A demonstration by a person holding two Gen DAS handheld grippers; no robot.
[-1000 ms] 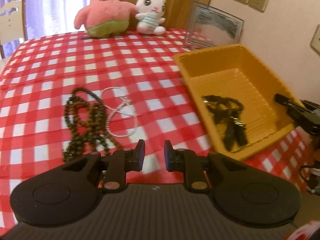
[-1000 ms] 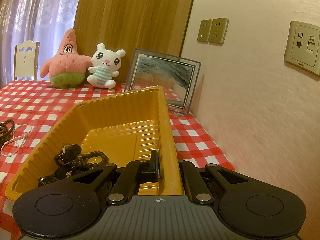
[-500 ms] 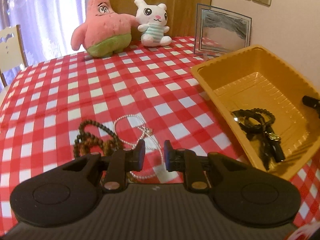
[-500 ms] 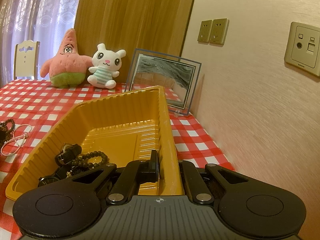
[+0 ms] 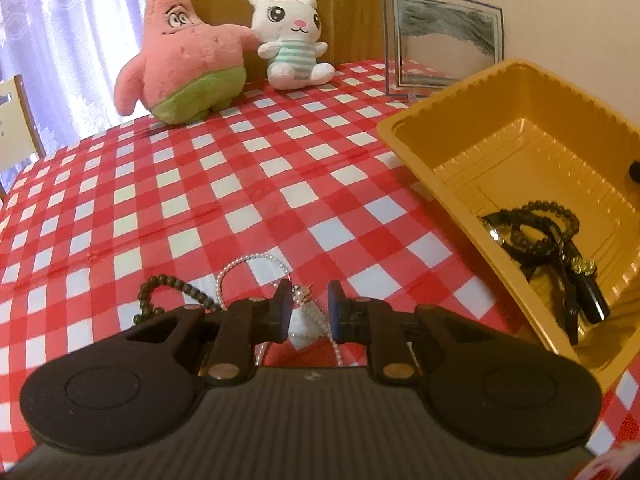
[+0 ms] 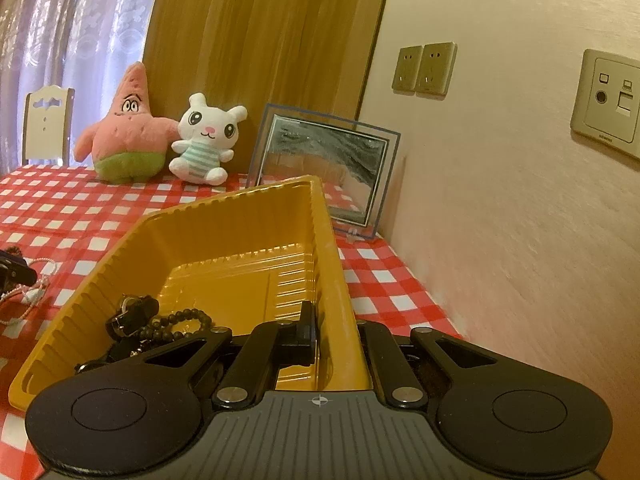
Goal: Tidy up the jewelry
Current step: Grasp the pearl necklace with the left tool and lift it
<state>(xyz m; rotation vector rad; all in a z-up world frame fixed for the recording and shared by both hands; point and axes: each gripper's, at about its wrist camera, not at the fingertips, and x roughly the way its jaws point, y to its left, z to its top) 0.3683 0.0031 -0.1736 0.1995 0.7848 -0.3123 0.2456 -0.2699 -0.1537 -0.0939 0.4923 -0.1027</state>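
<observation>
Pearl necklace lies on the counter right under the left hand-held gripper; its small clasp sits in the gap between the fingertips. Jaws stand apart, narrow gap, pads not pressing on the strand: released, nothing grasped. Brown bead string lies just to the left of that gripper's left finger, touching or overlapping the pearl loop, partly hidden behind the gripper body.

Yellow tray sits to the right of the left hand-held gripper, on the red-and-white check cloth. Inside it, near corner: a tangle of dark bead bracelets and black straps.

Right hand-held gripper is clenched on the tray's right wall, one finger inside the tray, the other outside. The dark pile lies left of its inner finger.

Beyond both grippers, at the far edge of the counter: pink star plush, white bunny plush touching it, glass picture frame by the wall.
</observation>
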